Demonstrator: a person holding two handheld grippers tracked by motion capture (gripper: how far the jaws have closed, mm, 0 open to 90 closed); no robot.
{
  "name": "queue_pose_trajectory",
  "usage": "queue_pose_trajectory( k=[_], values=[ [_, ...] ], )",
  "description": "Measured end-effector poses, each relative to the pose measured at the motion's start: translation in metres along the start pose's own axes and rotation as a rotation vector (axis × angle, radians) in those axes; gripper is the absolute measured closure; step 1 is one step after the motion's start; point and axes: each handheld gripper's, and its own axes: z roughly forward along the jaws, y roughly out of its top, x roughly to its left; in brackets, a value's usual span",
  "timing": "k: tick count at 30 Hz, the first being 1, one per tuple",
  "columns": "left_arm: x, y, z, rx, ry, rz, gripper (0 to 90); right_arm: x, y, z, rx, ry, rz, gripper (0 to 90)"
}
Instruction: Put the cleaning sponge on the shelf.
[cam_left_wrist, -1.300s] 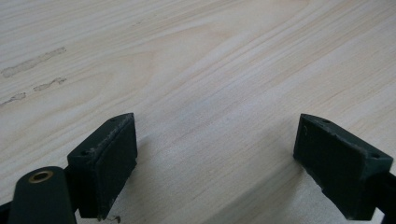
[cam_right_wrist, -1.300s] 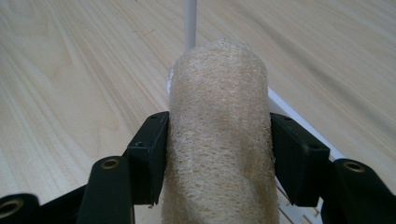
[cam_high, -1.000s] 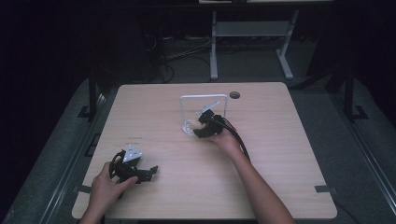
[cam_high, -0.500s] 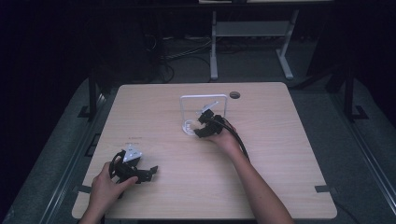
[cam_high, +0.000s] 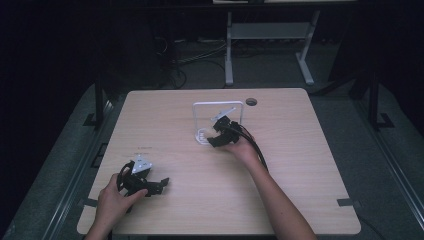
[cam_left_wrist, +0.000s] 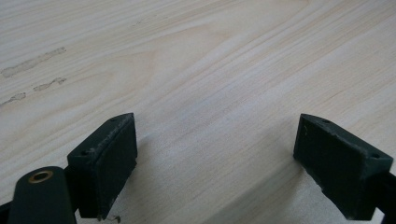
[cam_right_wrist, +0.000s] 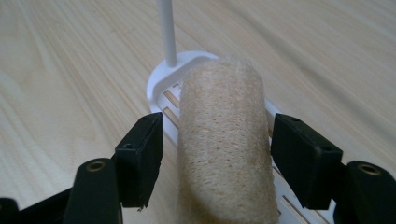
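Right gripper view: tan loofah sponge (cam_right_wrist: 224, 140) lying lengthwise on white slotted rack (cam_right_wrist: 161, 84), thin white upright post rising from rack's rounded end. Right gripper (cam_right_wrist: 217, 154) straddling the sponge, jaws just widened, small gaps on both sides, pads not pressing. High view: same rack (cam_high: 218, 122) standing at mid-table, toward the far edge, right gripper (cam_high: 216, 135) at its base. Left gripper (cam_high: 159, 184) well apart at the near left of the wooden table (cam_high: 310, 165), held by left hand (cam_high: 112, 202), jaws spread over bare wood, nothing between.
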Motion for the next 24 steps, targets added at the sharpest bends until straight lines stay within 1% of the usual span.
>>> queue_pose_trajectory(
  k=[2,3,4,5,6,8,9,10,11,12,13,14,15,16,17,18,19,20,21,22,24],
  values=[
    [0.0,0.0,0.0,-0.001,-0.001,-0.002,13.0,0.0,0.0,-0.002,-0.004,-0.002,-0.008,34.2],
    [0.0,0.0,0.0,-0.001,0.0,-0.002,13.0,0.001,0.001,-0.007,-0.017,-0.001,-0.017,34.3],
    [0.0,0.0,0.0,-0.002,0.0,-0.003,13.0,0.003,0.003,-0.015,-0.028,0.0,-0.024,35.2],
    [0.0,0.0,0.0,-0.002,0.0,-0.003,13.0,0.004,0.003,-0.018,-0.033,-0.005,-0.03,36.1],
    [0.0,0.0,0.0,0.0,0.0,0.0,13.0,0.005,0.004,-0.024,-0.046,0.001,-0.031,37.1],
    [0.0,0.0,0.0,0.0,0.0,0.001,13.0,0.008,0.005,-0.032,-0.058,0.006,-0.039,41.6],
    [0.0,0.0,0.0,0.0,0.0,0.001,12.9,0.008,0.005,-0.032,-0.058,0.006,-0.039,41.6],
    [0.0,0.0,0.0,0.001,0.0,0.001,13.0,0.01,0.004,-0.037,-0.062,0.019,-0.041,48.3],
    [0.0,0.0,0.0,0.0,0.0,0.0,13.0,0.01,0.004,-0.037,-0.062,0.019,-0.041,48.3],
    [0.0,0.0,0.0,-0.001,-0.001,0.0,13.0,0.011,0.004,-0.039,-0.066,0.024,-0.047,51.9],
    [0.0,0.0,0.0,-0.001,-0.001,-0.001,13.0,0.013,0.003,-0.041,-0.062,0.028,-0.052,55.8],
    [0.0,0.0,0.0,0.0,0.0,-0.001,13.0,0.014,0.001,-0.042,-0.058,0.038,-0.052,62.7],
    [0.0,0.0,0.0,-0.001,-0.001,-0.001,13.0,0.015,0.0,-0.042,-0.056,0.045,-0.054,66.4],
    [0.0,0.0,0.0,0.0,0.0,-0.001,13.0,0.016,-0.002,-0.042,-0.051,0.047,-0.05,69.9],
    [0.0,0.0,0.0,0.0,0.0,-0.001,13.0,0.016,-0.002,-0.042,-0.051,0.047,-0.05,69.9],
    [0.0,0.0,0.0,-0.001,-0.001,-0.001,13.0,0.016,-0.003,-0.042,-0.049,0.05,-0.05,72.6],
    [0.0,0.0,0.0,-0.001,-0.001,0.0,12.9,0.017,-0.004,-0.042,-0.046,0.057,-0.05,77.0],
    [0.0,0.0,0.0,-0.001,-0.001,-0.001,13.0,0.017,-0.006,-0.042,-0.041,0.068,-0.054,83.9],
    [0.0,0.0,0.0,-0.001,-0.001,-0.001,13.0,0.017,-0.006,-0.042,-0.041,0.068,-0.054,83.9],
    [0.0,0.0,0.0,-0.001,-0.001,-0.001,13.0,0.019,-0.008,-0.041,-0.039,0.072,-0.058,89.6],
    [0.0,0.0,0.0,-0.001,-0.001,-0.001,13.0,0.019,-0.009,-0.041,-0.037,0.073,-0.063,89.6]
  ],
)
